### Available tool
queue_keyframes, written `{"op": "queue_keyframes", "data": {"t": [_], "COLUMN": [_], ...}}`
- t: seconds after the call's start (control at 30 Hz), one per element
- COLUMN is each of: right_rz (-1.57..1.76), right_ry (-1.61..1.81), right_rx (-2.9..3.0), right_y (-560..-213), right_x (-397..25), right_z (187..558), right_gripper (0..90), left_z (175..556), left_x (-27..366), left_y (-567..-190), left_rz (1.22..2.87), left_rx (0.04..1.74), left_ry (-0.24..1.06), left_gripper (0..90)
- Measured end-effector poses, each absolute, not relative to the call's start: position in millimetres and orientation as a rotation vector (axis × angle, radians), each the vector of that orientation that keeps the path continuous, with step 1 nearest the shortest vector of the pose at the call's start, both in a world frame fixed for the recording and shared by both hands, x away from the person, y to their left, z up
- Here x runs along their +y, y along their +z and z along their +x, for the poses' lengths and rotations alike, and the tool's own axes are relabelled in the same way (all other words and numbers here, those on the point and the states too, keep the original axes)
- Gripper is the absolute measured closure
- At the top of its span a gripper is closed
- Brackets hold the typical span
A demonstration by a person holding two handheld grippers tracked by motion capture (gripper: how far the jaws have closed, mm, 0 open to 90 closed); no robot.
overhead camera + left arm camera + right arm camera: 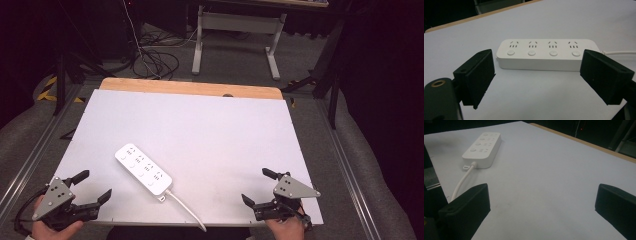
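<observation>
A white power strip (pixel 143 169) lies flat on the white table top (pixel 210 130), toward seven o'clock from the table's middle in the high view, its long axis running from about ten o'clock to four o'clock. Its white cord (pixel 187 209) leaves the end nearer the person and runs on toward five o'clock, over the near edge of the table. The left gripper (pixel 90 185) sits at the table's near left corner, at about eight o'clock from the strip, held in a hand (pixel 52 231) at the bottom edge; its jaws are spread wide with nothing between them, and they stand near the strip but apart from it. In the left gripper view the strip lies crosswise just beyond the two black jaws, showing four sets of sockets and four round buttons (pixel 531 53) along its top. The right gripper (pixel 256 186) sits at the near right corner, at about three o'clock from the strip and well apart from it, also spread wide and holding nothing. In the right gripper view the strip (pixel 482 148) lies at eleven o'clock, its cord (pixel 461 182) trailing back toward the left jaw. A strip of bare wood (pixel 190 88) edges the table's far side.
</observation>
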State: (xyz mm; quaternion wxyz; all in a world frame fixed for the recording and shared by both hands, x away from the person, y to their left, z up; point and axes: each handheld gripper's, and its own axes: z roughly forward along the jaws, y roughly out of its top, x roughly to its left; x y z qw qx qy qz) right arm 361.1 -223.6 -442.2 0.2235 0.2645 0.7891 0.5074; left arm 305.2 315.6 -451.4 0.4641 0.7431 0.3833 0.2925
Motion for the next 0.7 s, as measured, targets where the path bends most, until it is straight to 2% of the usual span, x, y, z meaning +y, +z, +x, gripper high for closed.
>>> {"op": "queue_keyframes", "data": {"t": [0.7], "right_rz": [0.718], "right_ry": [1.399], "right_rx": [2.178], "right_y": [-442.1], "right_x": [-221.1], "right_z": [359.1], "right_gripper": [0.3], "left_z": [303.6], "left_x": [315.2], "left_y": [-448.3], "left_rz": [1.834], "left_rx": [0.945], "left_ry": [0.744], "left_gripper": [14.6]}}
